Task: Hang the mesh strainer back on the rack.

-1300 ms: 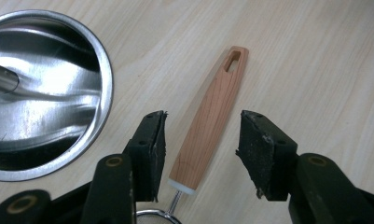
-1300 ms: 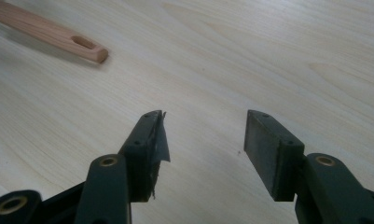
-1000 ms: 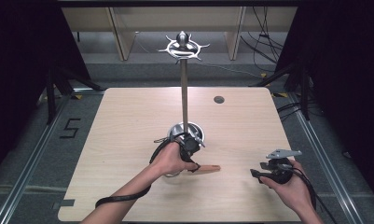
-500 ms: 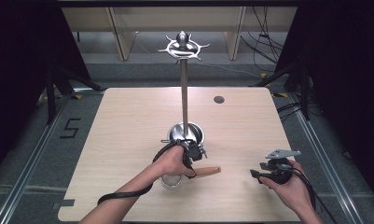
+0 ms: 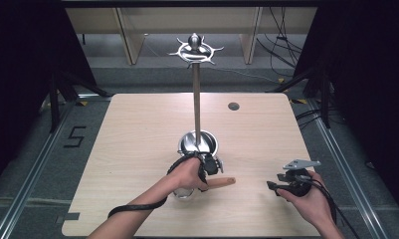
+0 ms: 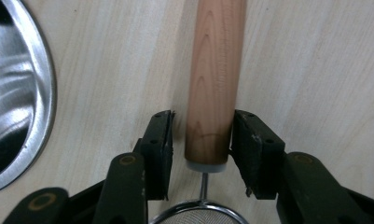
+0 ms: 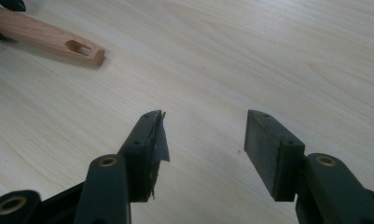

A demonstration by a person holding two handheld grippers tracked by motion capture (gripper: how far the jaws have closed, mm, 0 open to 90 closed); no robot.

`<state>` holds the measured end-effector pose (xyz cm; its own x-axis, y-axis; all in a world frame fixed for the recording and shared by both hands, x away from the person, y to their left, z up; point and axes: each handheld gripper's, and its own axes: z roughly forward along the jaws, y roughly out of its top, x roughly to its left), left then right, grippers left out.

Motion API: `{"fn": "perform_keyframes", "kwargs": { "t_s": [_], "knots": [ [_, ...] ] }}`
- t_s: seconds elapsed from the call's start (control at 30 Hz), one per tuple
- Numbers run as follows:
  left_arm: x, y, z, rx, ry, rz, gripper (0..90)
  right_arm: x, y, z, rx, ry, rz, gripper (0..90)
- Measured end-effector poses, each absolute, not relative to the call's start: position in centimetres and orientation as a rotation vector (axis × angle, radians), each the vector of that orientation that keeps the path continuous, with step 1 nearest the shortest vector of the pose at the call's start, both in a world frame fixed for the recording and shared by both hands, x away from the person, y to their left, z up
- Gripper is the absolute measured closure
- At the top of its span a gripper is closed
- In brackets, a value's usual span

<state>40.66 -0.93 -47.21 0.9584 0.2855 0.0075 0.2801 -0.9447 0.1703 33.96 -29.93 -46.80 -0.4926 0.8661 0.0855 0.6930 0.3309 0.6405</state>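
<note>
We have the left gripper (image 6: pixel 201 140) straddling the wooden handle (image 6: pixel 215 79) of a small mesh strainer (image 6: pixel 199 218) that lies flat on the table (image 5: pixel 137 129). In the left gripper view the handle's long axis runs straight up toward twelve o'clock, squarely between the two black jaws, with the mesh bowl at six o'clock just under the camera. The jaws have just been closing around the handle: the right pad looks to be touching the wood, while a thin gap shows at the left pad, so we judge the grip not yet made (close, but not clamped).

In the high view the handle (image 5: pixel 221 182) points toward three o'clock from the left hand, its free end aimed at the right gripper (image 5: pixel 279 186), which sits well apart. The steel bowl at the foot of the hook stand (image 5: pixel 197 99) stands at twelve o'clock from the left hand, just beside it.

The right gripper (image 7: pixel 203 140) rests with its jaws spread wide and nothing between them; the handle's slotted end (image 7: pixel 79 48) lies off at ten o'clock. The left hand is plainly the nearer one.
</note>
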Motion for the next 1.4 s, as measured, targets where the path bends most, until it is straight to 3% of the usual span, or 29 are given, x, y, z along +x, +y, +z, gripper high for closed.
{"fn": "perform_keyframes", "kwargs": {
  "t_s": [0.33, 0.67, 1.1, 1.4],
  "knots": [
    [40.7, -1.0, -47.5, 2.959, 0.399, 0.102, 67.4, 33.8, -29.8, -46.6, 1.45, 2.358, 0.881, 47.5],
    [40.6, -0.3, -47.3, 2.937, 0.404, 0.125, 68.0, 33.9, -30.0, -46.4, 1.4, 2.365, 0.837, 47.5],
    [39.3, 0.9, -46.0, 2.815, 0.444, 0.156, 68.2, 34.0, -30.1, -46.7, 1.365, 2.353, 0.886, 47.4],
    [38.8, 2.8, -45.3, 2.641, 0.503, 0.188, 68.2, 34.0, -30.0, -46.6, 1.392, 2.352, 0.886, 47.4]
  ]
}}
